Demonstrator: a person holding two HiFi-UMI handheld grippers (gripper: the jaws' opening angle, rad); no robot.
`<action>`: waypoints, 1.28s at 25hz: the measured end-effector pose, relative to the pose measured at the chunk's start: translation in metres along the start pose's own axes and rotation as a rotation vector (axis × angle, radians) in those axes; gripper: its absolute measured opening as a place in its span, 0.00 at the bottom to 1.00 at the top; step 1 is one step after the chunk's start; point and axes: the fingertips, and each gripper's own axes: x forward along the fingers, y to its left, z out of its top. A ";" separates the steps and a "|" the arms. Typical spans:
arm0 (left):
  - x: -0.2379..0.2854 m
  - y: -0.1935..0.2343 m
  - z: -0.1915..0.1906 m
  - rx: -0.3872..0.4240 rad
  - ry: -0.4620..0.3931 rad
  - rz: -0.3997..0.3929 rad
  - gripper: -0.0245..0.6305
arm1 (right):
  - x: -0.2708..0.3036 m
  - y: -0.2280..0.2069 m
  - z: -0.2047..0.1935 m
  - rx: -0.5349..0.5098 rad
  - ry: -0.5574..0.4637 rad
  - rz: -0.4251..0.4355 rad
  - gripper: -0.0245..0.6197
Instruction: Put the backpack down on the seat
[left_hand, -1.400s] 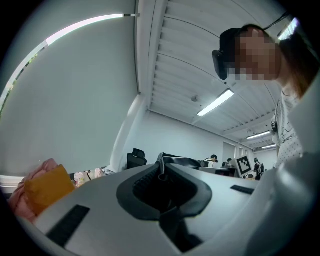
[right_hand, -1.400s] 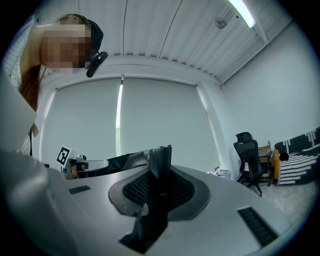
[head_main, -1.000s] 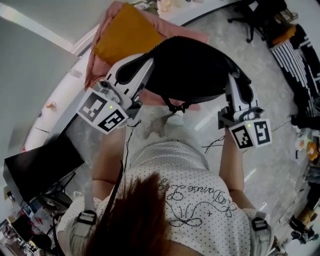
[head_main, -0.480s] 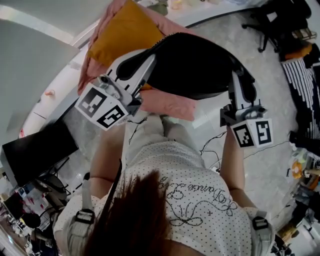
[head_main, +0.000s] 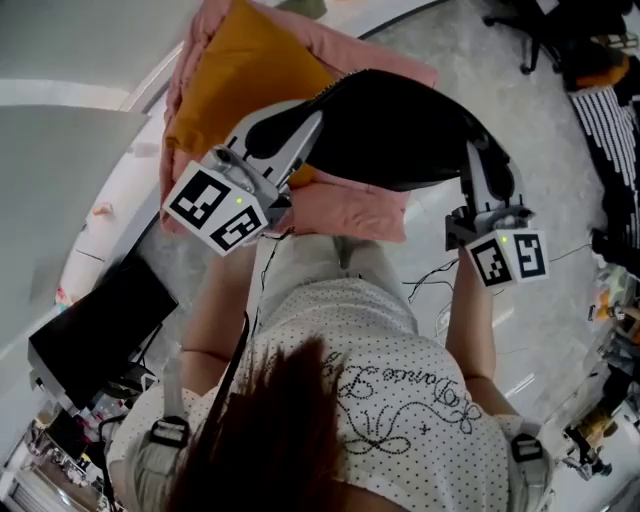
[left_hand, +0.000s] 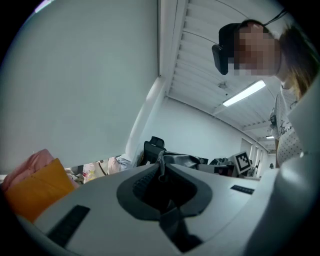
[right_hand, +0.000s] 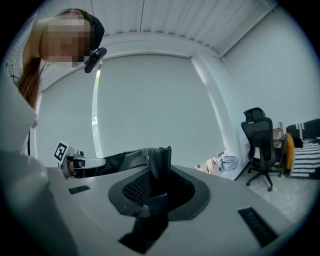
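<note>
While it is gripped at both ends, the black backpack (head_main: 400, 135) is seen stretched sideways in front of the person (head_main: 380, 400). Its long axis runs from the left gripper (head_main: 316, 114) across to the right gripper (head_main: 470, 152) and dips slightly toward the right one. Its rounded bulk is bulged away from the person, and a zip line can be traced along the edge nearest the left gripper. What is inside the bag cannot be seen. In the left gripper view the jaws are nearly together, clamped on a fold of dark backpack fabric (left_hand: 162, 172). In the right gripper view the jaws are likewise pinched on an upright strip of the same fabric (right_hand: 159, 167). The backpack is placed over the pink seat (head_main: 350, 210), beside an orange cushion (head_main: 235, 80) that is propped on it. Whether the bag touches the seat cannot be told. Cursive lettering is printed on the person's dotted shirt (head_main: 400, 385), but it cannot be read with certainty. Black-and-white square codes are carried on the marker cubes (head_main: 215, 210). Farther out, a dark screen (head_main: 95, 335) is seen at the lower left, an office chair (right_hand: 260, 145) stands on the floor, and striped cloth (head_main: 605, 130) is laid at the right edge.
</note>
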 end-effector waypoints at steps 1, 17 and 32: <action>0.000 0.011 -0.005 -0.005 0.014 -0.011 0.08 | 0.007 0.002 -0.008 0.009 0.013 -0.016 0.17; 0.028 0.077 -0.106 -0.068 0.220 -0.090 0.08 | 0.033 -0.032 -0.130 0.080 0.269 -0.204 0.18; 0.063 0.100 -0.235 -0.141 0.391 0.014 0.08 | 0.058 -0.112 -0.244 0.126 0.472 -0.200 0.20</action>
